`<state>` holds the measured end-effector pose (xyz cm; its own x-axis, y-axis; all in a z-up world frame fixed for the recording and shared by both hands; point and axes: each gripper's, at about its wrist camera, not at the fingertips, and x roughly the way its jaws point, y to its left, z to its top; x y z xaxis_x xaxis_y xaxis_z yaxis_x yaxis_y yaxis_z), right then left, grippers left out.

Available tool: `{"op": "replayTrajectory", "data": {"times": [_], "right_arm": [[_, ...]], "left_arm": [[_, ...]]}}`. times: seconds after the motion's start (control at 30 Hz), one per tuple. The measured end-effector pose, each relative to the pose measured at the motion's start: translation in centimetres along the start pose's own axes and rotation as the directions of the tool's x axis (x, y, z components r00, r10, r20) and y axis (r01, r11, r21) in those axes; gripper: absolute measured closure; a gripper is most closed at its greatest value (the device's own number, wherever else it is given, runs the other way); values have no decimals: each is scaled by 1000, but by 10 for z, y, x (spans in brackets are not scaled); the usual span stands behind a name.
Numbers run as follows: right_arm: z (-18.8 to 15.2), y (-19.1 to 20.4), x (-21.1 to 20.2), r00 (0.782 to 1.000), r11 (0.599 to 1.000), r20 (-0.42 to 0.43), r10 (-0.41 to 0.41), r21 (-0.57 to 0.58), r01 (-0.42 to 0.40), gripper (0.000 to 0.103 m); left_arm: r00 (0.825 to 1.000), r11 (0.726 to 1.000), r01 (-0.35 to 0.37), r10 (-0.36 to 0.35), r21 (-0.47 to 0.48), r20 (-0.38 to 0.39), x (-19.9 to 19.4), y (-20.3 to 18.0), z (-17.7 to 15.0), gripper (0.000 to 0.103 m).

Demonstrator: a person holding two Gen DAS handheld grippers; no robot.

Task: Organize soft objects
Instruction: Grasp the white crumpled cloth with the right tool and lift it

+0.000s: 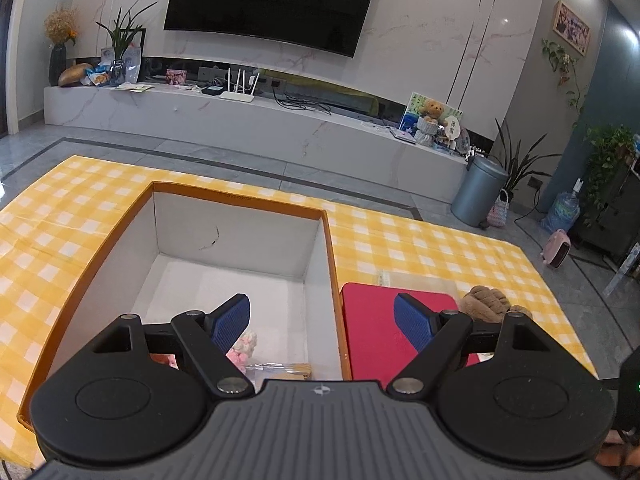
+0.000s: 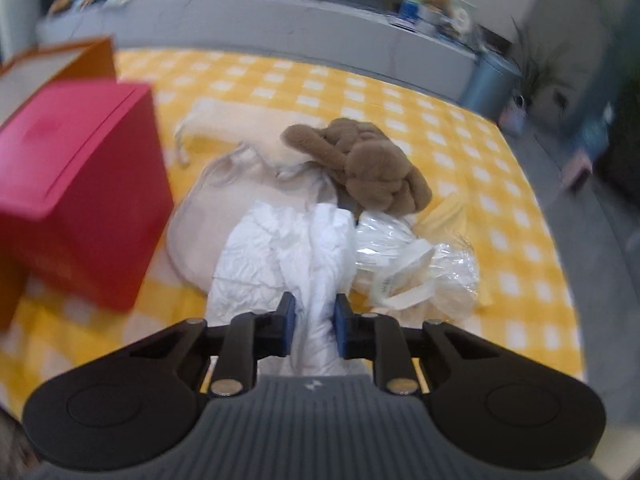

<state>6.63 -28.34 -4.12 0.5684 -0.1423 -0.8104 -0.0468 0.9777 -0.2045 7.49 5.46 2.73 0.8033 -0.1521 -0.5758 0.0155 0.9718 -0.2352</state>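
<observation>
On the yellow checked counter (image 2: 460, 120) a heap of soft things lies to the right of a red box (image 2: 76, 184). The right tool (image 2: 312, 322) points down at the near side of the heap, its jaws drawn narrow, and a fold of crumpled white cloth (image 2: 280, 256) runs between the blue pads (image 2: 289, 320), which press on it from both sides. Just to the right of that cloth lies a clear plastic packet (image 2: 416, 264) holding something white. Beyond both, a brown plush toy (image 2: 368, 164) rests on top of a pale cream drawstring bag (image 2: 224, 208), which spreads toward the red box. The right view is blurred, so finer detail is hard to tell.

The left tool (image 1: 322, 322) hangs with its jaws wide apart and nothing between them, over the near right wall of an open box (image 1: 240, 232) with orange edges and a white inside. In the near end of that box, partly hidden behind the tool, lie a pink and cream fluffy thing (image 1: 240, 350) and a clear packet (image 1: 280, 370). In the left view, the red box stands just right of the open box, with the brown plush toy at its far right corner.
</observation>
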Motion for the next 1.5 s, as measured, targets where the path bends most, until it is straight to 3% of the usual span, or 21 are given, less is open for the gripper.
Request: {"op": "replayTrajectory", "data": {"times": [0.13, 0.2, 0.27, 0.3, 0.37, 0.47, 0.7, 0.8, 0.83, 0.9, 1.0, 1.1, 1.17, 1.27, 1.4, 1.5], "right_arm": [[-5, 13, 7, 986, 984, -32, 165, -64, -167, 50], [-2, 17, 11, 978, 977, -27, 209, -39, -210, 45], [1, 17, 16, 965, 965, -15, 260, 25, -260, 24], [1, 17, 17, 961, 960, -8, 277, 51, -276, 19], [1, 24, 18, 962, 959, 20, 272, 74, -272, 15], [3, 34, 23, 980, 980, 46, 192, 35, -194, 15], [3, 53, 35, 997, 995, 11, 74, -67, -73, 29], [2, 53, 35, 999, 996, 9, 53, -75, -53, 56], [3, 51, 35, 999, 996, 10, 39, -76, -38, 70], [4, 43, 30, 998, 995, 4, 67, -73, -66, 81], [8, 20, 20, 994, 994, 15, 111, 0, -111, 85], [11, -4, 2, 994, 996, 71, 78, 39, -81, 85], [12, -24, -9, 990, 992, 121, 69, 94, -80, 85], [11, -59, -19, 985, 971, 161, 69, 216, -103, 85], [5, -100, -26, 982, 937, 190, -11, 346, -57, 85], [-3, -130, -31, 975, 900, 221, -12, 428, -86, 85]], "left_arm": [[1000, 1000, -1, 1, 2, -19, 3, 0, -1, 7], [1000, 1000, -9, 9, 12, -22, 4, -1, -2, 7], [1000, 1000, -10, 10, 18, -23, 5, -2, -3, 7], [1000, 1000, -6, 7, 19, -26, 5, -2, -3, 7], [999, 1000, 3, -2, 24, -32, 5, -4, -4, 7], [1000, 999, 10, -8, 49, -30, 5, -8, -6, 7], [1000, 991, 12, -10, 134, -19, 2, -25, -12, 7], [1000, 985, 30, -29, 170, -6, -3, -35, -14, 7], [999, 982, 35, -35, 183, -4, -3, -39, -15, 7], [999, 977, 39, -37, 210, -9, -4, -49, -16, 7], [999, 971, 44, -41, 233, -20, -4, -68, -20, 7], [998, 960, 59, -49, 272, -45, 0, -95, -26, 7], [997, 935, 79, -66, 345, -50, 1, -117, -32, 7], [993, 892, 111, -83, 438, -83, 8, -150, -42, 7], [988, 894, 101, -39, 437, -149, 36, -182, -59, 7], [984, 875, 88, -1, 476, -181, 60, -202, -76, 7]]}}
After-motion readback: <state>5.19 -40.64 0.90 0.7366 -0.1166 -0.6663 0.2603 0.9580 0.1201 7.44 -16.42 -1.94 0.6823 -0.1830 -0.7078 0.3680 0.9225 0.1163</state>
